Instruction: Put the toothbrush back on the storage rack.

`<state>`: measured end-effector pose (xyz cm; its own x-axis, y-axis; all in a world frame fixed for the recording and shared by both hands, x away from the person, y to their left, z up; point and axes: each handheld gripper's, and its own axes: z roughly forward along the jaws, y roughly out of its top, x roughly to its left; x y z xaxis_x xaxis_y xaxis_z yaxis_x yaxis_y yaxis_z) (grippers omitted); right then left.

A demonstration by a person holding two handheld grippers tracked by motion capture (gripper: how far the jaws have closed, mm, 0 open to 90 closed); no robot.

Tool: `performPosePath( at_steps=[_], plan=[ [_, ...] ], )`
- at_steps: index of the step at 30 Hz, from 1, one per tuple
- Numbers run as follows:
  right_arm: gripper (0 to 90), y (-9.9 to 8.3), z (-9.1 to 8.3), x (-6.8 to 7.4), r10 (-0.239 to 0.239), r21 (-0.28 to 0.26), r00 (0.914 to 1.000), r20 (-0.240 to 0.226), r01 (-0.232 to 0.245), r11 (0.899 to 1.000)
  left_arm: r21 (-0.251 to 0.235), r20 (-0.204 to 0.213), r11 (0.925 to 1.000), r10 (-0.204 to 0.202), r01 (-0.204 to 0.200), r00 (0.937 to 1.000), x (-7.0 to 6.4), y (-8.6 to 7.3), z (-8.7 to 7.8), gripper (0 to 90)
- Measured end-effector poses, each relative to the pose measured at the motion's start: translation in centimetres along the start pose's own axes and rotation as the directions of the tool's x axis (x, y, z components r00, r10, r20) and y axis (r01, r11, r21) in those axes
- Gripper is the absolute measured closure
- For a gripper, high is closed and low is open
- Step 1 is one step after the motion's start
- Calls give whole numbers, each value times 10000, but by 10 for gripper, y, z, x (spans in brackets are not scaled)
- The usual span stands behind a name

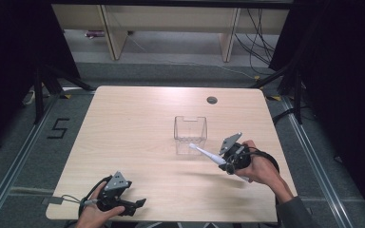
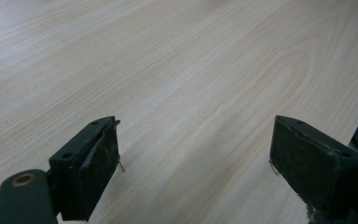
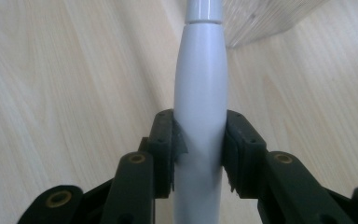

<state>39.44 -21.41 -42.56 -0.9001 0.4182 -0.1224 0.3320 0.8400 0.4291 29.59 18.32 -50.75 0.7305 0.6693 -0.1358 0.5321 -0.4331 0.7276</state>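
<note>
Black jaws of the right gripper [image 3: 199, 149] rise from the bottom of the right gripper view, closed firmly on a white pen-like stick [image 3: 200, 93]. Each pad presses one flank of the stick's thick barrel. Ahead of the jaws the barrel narrows to a seam, and a thinner white part goes on past the top edge. Just beyond that seam, ahead and slightly to the right of the jaws, sits the ridged corner of a clear plastic box [image 3: 265, 18], on pale wood.

Seen from the high view, the right gripper [image 1: 229, 164] is held in a hand [image 1: 261, 168] at the right of the table [image 1: 138, 123]. The stick [image 1: 205, 154] juts from its jaws up and to the left, with the tip at the lower front of the box [image 1: 190, 129], which stands upright with its top open. Whether the tip touches the box is unclear. A short length of the stick also pokes out behind the jaws, under the hand.

Wide apart and holding nothing, the jaws of the left gripper [image 2: 196, 158] frame bare wood grain in the left gripper view. From above, the left gripper [image 1: 135, 203] lies low at the near edge of the table in the other hand [image 1: 95, 216], jaws pointing right, well apart from the box and the stick.
</note>
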Motion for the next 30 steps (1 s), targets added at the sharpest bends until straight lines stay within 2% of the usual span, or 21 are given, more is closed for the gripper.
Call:
performPosePath(
  at_steps=[2, 3, 5, 8, 9, 10, 11, 12, 13, 15, 16, 17, 19, 20, 26, 27, 28, 29, 30],
  plan=[
    [666, -2, -2, -2, 120, -489, 9999, 39, -118, 9987, 4, -3, 10000, -7, 7, 10000, 0, 0, 0, 149],
    [666, -3, -4, -1, 397, -758, 9991, 124, -386, 9964, 10, -3, 10000, -10, 10, 10000, 0, 0, 0, 149],
    [666, -4, -6, -3, 426, -1203, 9991, -7, -424, 9918, 2, -4, 10000, -8, 8, 10000, 0, 0, 0, 149],
    [666, -5, -10, -3, 903, -1829, 9959, 16, -885, 9791, -7, -12, 10000, -6, 6, 10000, 0, 0, 0, 149],
    [666, -6, -10, -5, 870, -2064, 9962, 71, -837, 9749, -12, -10, 10000, -5, 5, 10000, 0, 0, 0, 149],
    [666, -7, -11, -5, 1107, -2150, 9938, -115, -1106, 9703, -12, -10, 10000, -5, 5, 10000, 0, 0, 0, 149],
    [666, -8, -12, -7, 1155, -2394, 9932, -154, -1159, 9640, -2, -16, 10000, 5, -5, 10000, 0, 0, 0, 149],
    [666, -9, -13, -8, 1276, -2425, 9913, -315, -1314, 9612, -6, -16, 10000, 5, -5, 10000, 0, 0, 0, 149],
    [666, -10, -12, -9, 1269, -2624, 9916, -238, -1287, 9563, 3, -16, 10000, 6, -6, 10000, 0, 0, 0, 149],
    [666, -10, -14, -9, 1375, -2577, 9904, -123, -1361, 9566, 9, -14, 10000, -1, 1, 10000, 0, 0, 0, 149],
    [666, -11, -13, -10, 1550, -2957, 9878, -177, -1532, 9429, 8, -1, 10000, -12, 12, 10000, 0, 0, 0, 149],
    [666, -12, -14, -11, 1635, -3123, 9863, -202, -1616, 9361, 8, -1, 10000, -12, 12, 10000, 0, 0, 0, 149],
    [666, -12, -17, -13, 1760, -3208, 9843, -147, -1714, 9315, 15, -1, 10000, -22, 22, 10000, 0, 0, 0, 149],
    [666, -12, -17, -13, 1866, -3382, 9822, -199, -1822, 9233, 16, -7, 10000, -21, 21, 10000, 0, 0, 0, 149],
    [666, -9, -21, -16, 2085, -3712, 9780, 55, -1916, 9086, 15, 10, 10000, -25, 25, 10000, 0, 0, 0, 149],
    [666, -9, -21, -16, 2085, -3712, 9780, 55, -1916, 9086, 15, 10, 10000, -25, 25, 10000, 0, 0, 0, 149],
    [666, -8, -22, -17, 2056, -3822, 9786, 7, -1897, 9044, 17, 7, 10000, -23, 23, 10000, 0, 0, 0, 149],
    [666, -7, -23, -16, 2244, -3780, 9744, -158, -2136, 9008, 16, 3, 10000, -23, 23, 10000, 0, 0, 0, 149],
    [666, -6, -23, -18, 2166, -3885, 9762, -48, -2014, 8992, 10, 2, 10000, -27, 27, 10000, 0, 0, 0, 149]
  ],
)
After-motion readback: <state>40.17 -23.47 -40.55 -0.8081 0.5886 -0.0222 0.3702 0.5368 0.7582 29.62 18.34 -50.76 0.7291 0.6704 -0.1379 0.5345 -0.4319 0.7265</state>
